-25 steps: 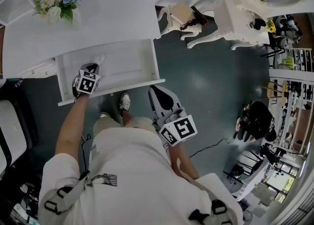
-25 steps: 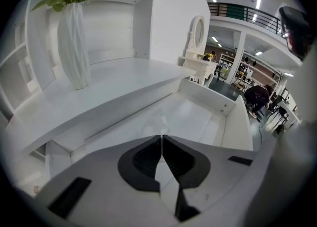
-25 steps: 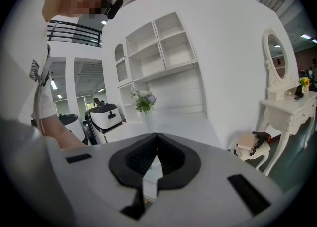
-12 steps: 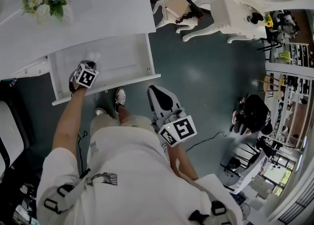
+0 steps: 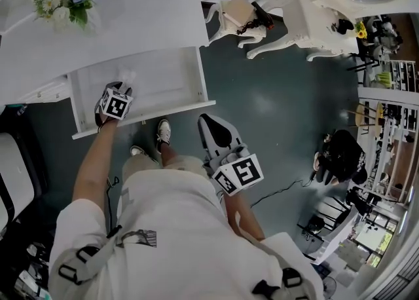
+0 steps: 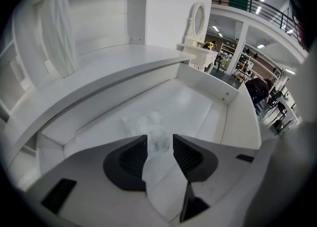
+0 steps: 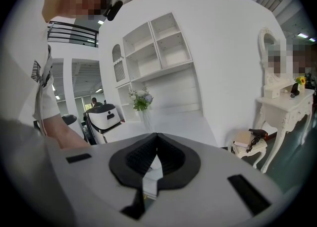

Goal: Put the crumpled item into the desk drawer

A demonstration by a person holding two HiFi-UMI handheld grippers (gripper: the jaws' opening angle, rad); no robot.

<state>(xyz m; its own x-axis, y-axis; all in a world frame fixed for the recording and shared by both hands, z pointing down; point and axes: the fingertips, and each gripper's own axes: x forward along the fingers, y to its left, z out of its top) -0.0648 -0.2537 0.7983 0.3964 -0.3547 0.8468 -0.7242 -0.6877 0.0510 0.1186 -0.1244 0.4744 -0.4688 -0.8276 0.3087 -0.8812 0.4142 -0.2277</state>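
So, this looks like the drop-off step to me. The left gripper is reaching down into the open desk drawer, and its jaws have just been opening. In the left gripper view they stand well apart. The crumpled item, some pale see-through wad, lies on the drawer floor with its near end showing in the gap between the pads. Neither pad seems to be pressing on it, so I'd call it released rather than held. From the head view you can just make out the wad right ahead of the gripper's tip, toward the left side of the drawer and under the edge of the white worktop.

The right gripper hangs out over the floor beside the person's leg, well away from the drawer. Its jaws are clenched together with nothing in them.

As for what's next, my guess is the item is basically where it needs to be. The left gripper should back straight up and out with the jaws kept wide, so the wad doesn't catch on a pad and come along. Whether the drawer then gets pushed shut, the task doesn't say.
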